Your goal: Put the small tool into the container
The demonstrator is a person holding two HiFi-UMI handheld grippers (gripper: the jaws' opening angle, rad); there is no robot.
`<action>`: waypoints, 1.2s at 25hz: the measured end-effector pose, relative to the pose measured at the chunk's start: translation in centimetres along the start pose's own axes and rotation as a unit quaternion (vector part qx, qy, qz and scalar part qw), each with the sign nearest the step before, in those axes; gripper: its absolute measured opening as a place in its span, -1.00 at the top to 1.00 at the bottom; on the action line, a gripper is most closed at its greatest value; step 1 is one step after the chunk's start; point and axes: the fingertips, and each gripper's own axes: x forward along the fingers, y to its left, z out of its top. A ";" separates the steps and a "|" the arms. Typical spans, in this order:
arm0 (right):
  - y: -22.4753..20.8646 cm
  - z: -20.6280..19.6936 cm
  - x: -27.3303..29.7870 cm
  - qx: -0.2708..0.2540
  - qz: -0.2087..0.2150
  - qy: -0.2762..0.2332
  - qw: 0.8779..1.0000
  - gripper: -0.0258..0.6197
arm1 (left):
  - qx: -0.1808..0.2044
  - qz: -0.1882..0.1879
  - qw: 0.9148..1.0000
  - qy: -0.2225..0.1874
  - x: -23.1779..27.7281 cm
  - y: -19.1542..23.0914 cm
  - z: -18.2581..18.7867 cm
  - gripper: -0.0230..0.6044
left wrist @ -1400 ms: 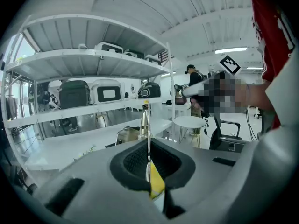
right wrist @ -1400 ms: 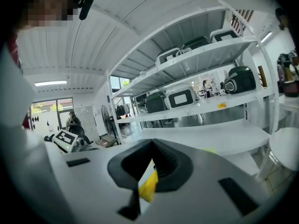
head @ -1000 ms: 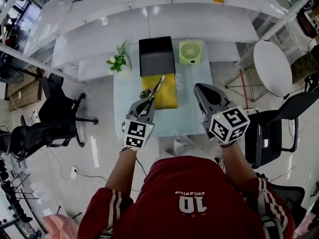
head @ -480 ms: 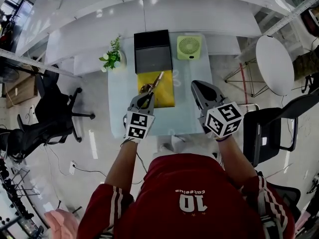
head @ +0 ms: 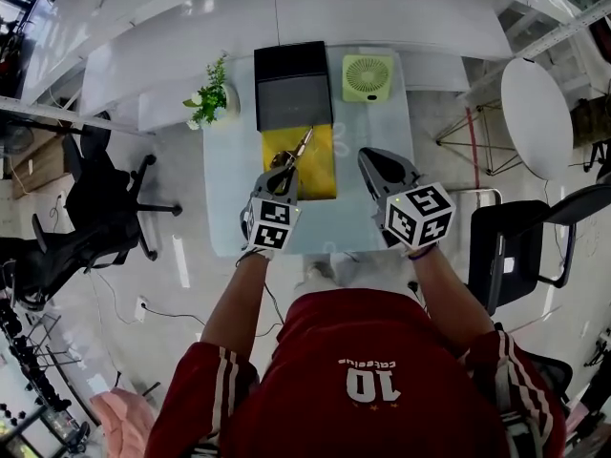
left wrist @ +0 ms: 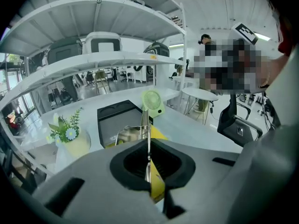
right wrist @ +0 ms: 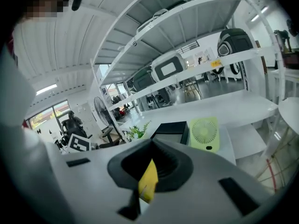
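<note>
Carrying step, by the look of it: small tool [head: 297, 153], a slim metal piece, clamped at its near end in the left hand-held gripper [head: 280, 181] and held over the yellow mat [head: 320, 175] in the middle of the surface [head: 225, 194]. Not yet inside the container [head: 292, 86], the black open box at the mat's far edge, between the plant [head: 210, 98] on the left and the green fan [head: 366, 74] on the right. Right hand-held gripper [head: 370, 160] closed to a narrow slit, holding nothing, hanging by the mat's right edge, apart from the tool.

Long axis of the tool running from near-left to far-right, roughly along the left hand-held gripper's own line. Free tip aimed far, ending close to the container's near wall. In the left gripper view, small tool [left wrist: 148, 143] seen edge-on, rising straight out between the closed jaws toward the container [left wrist: 117, 118].

Next, probably: a short carry farther, tip over the rim, down into the opening, then jaws spread. Worth keeping the tip clear of the near wall.
</note>
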 end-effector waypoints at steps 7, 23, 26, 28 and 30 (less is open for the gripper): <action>-0.6 -1.3 0.7 0.013 -0.001 0.020 1.000 0.90 | -0.018 0.001 0.999 0.036 2.7 0.2 -2.4 0.90; -2.5 -5.8 2.2 0.018 -0.008 0.071 0.997 0.90 | -0.018 0.021 0.995 0.093 7.1 1.1 -5.1 0.90; -2.5 -6.0 2.1 0.018 -0.006 0.074 0.997 0.90 | -0.006 0.027 0.994 0.107 7.9 1.0 -5.5 0.90; -2.5 -6.1 2.0 0.017 -0.004 0.076 0.997 0.90 | 0.004 0.031 0.993 0.114 8.4 0.9 -5.6 0.90; -2.6 -6.2 1.8 0.018 -0.005 0.077 0.997 0.90 | 0.016 0.033 0.992 0.119 8.9 0.6 -5.8 0.90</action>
